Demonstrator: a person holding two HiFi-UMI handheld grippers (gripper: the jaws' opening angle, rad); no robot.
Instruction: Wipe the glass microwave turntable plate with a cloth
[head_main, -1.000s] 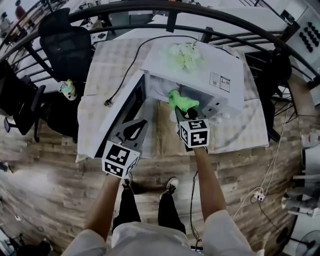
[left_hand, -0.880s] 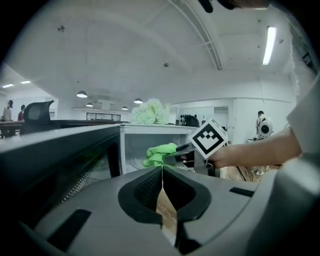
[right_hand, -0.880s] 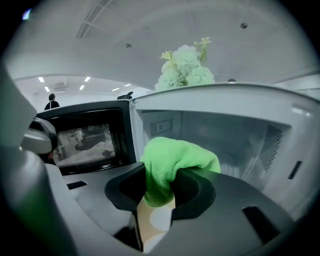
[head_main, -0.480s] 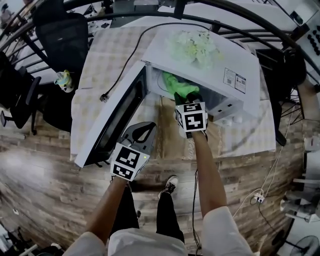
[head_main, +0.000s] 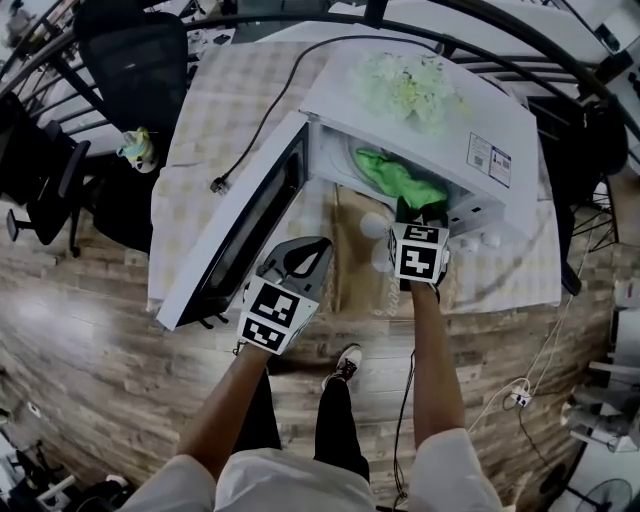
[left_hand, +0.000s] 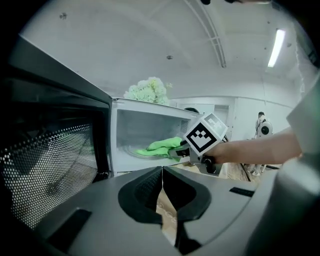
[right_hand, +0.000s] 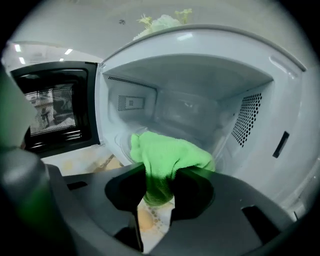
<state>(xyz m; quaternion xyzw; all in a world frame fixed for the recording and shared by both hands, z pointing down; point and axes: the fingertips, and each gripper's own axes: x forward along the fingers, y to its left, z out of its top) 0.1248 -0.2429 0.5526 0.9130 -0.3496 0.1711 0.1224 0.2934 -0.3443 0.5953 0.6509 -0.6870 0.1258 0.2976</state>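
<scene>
A white microwave (head_main: 470, 120) stands on the table with its door (head_main: 240, 235) swung open to the left. My right gripper (head_main: 415, 215) is shut on a green cloth (head_main: 398, 178) at the oven's mouth. The cloth (right_hand: 167, 155) hangs over the glass turntable plate (right_hand: 122, 145) inside the cavity; whether it touches the glass I cannot tell. In the left gripper view the cloth (left_hand: 162, 146) lies on the plate's rim (left_hand: 135, 151). My left gripper (head_main: 300, 262) is held low in front of the door, its jaws pressed together with nothing between them.
White flowers (head_main: 410, 85) lie on top of the microwave. A black power cord (head_main: 262, 110) trails across the checked tablecloth (head_main: 215, 110), its plug loose. A small toy (head_main: 138, 148) sits by the table's left edge, near black office chairs (head_main: 130, 60).
My right gripper has pushed the green cloth further into the microwave and shifted right. The left gripper has drifted slightly right, staying outside the door.
</scene>
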